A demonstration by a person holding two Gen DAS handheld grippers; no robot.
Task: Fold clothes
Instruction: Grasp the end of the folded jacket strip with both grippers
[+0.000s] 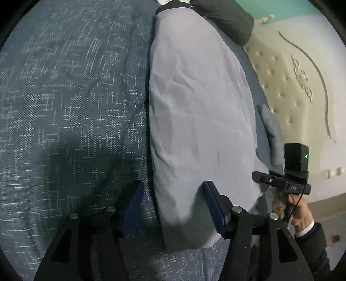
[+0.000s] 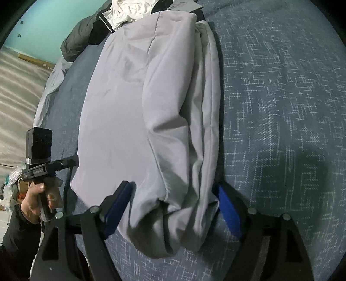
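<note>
Left wrist view, garment: a pale grey garment (image 1: 199,121) is lying folded into a long narrow band on a blue bedspread (image 1: 71,108) with a white crosshatch weave, running from the near edge of the picture up to the far end

Left wrist view, left gripper: the left gripper (image 1: 173,207) is pointing down at the near end of the band, its jaws standing wide; the right blue pad (image 1: 214,209) is sitting on or just over the cloth, the left pad is over the bedspread beside the band's edge, and neither is pinching cloth

Left wrist view, other hand: a hand (image 1: 298,214) in a dark sleeve is holding the other tool's handle just right of the band

Left wrist view, surroundings: a dark jacket (image 1: 229,19) is lying past the band's far end, with a cream tufted headboard (image 1: 287,86) to the right

Right wrist view, garment: the same grey garment (image 2: 151,112) is showing layered folds stacked along its right edge

Right wrist view, right gripper: the right gripper (image 2: 173,207) is straddling the band's near end with jaws spread wide, cloth lying loose between the blue pads (image 2: 116,207); whether they touch it I cannot tell

Right wrist view, other hand: a hand (image 2: 41,198) is gripping the left tool's handle at the left

Right wrist view, far end: white clothes (image 2: 129,10) are lying heaped beside the dark jacket (image 2: 82,36)
</note>
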